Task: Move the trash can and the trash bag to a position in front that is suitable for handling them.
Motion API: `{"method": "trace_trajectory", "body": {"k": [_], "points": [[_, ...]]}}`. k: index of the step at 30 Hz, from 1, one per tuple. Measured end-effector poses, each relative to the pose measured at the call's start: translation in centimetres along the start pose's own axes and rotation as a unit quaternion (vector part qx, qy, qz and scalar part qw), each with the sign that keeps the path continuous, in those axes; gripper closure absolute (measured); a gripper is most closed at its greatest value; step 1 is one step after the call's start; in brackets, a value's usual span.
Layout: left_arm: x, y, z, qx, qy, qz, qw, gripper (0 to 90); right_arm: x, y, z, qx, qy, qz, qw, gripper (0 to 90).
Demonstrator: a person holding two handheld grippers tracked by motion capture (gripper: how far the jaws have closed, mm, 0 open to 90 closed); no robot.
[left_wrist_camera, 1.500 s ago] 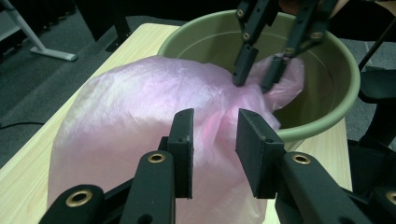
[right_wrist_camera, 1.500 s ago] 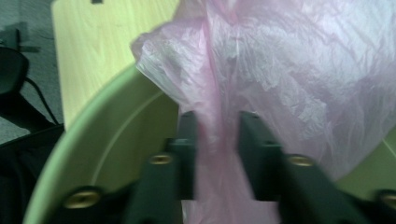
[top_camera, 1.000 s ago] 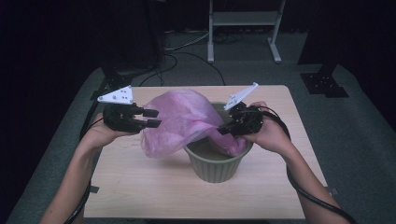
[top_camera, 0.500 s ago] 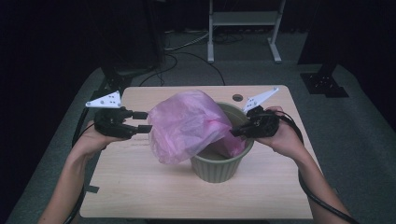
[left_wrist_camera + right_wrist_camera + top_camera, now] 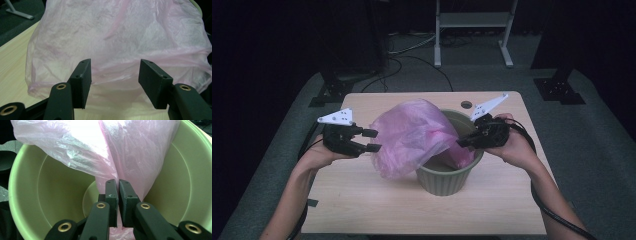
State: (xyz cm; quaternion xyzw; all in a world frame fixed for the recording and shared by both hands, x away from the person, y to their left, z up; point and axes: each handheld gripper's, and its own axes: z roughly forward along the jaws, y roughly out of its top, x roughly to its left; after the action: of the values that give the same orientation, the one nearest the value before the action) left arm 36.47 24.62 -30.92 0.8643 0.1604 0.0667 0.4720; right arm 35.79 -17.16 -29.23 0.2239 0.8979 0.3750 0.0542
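bag (image 5: 130, 150) pinched in right gripper (image 5: 118, 185)

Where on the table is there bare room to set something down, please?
Free: the near strip of the table in front of the green pot, and the far left corner. Crowded: the middle, where the pink bag billows between left gripper and right gripper.

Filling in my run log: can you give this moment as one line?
right gripper: shut on thin pink plastic bag | left gripper: open, facing bag | bag: half draped over round green plastic bin | lining unfinished
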Motion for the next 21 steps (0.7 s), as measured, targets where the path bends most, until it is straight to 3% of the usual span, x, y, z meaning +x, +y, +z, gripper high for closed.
{"method": "trace_trajectory", "body": {"k": [3, 4, 6, 8, 9, 13, 21], "points": [[0.1, 0.0, 0.0, 0.002, 0.002, 0.003, 1.0, 45.9, -0.1, -0.1, 0.0, -0.002, 0.002, 0.005, 1.0, 86.1], [0.1, 0.1, 0.2, 0.003, 0.003, 0.008, 1.0, 53.9, -0.2, -0.1, 0.0, -0.002, 0.001, 0.004, 1.0, 86.1], [0.0, 0.2, 0.4, 0.004, 0.003, 0.018, 0.9998, 58.3, -0.1, -0.1, 0.0, -0.003, 0.001, 0.004, 1.0, 86.0], [-0.1, 0.4, 0.7, 0.006, 0.001, 0.025, 0.9997, 75.8, -0.1, -0.1, 0.0, -0.004, 0.002, 0.004, 1.0, 85.9], [-0.2, 0.6, 0.9, 0.006, 0.001, 0.029, 0.9995, 75.8, -0.1, -0.1, 0.0, -0.004, 0.002, 0.004, 1.0, 85.9], [-0.6, 1.3, 1.3, 0.002, -0.004, 0.046, 0.9989, 89.9, -0.1, -0.1, -0.4, -0.008, 0.0, 0.003, 1.0, 82.8], [-1.1, 2.8, 2.2, -0.003, -0.015, 0.058, 0.9982, 90.0, 0.3, 0.5, -1.6, -0.019, 0.018, -0.01, 0.9996, 63.2]]}}
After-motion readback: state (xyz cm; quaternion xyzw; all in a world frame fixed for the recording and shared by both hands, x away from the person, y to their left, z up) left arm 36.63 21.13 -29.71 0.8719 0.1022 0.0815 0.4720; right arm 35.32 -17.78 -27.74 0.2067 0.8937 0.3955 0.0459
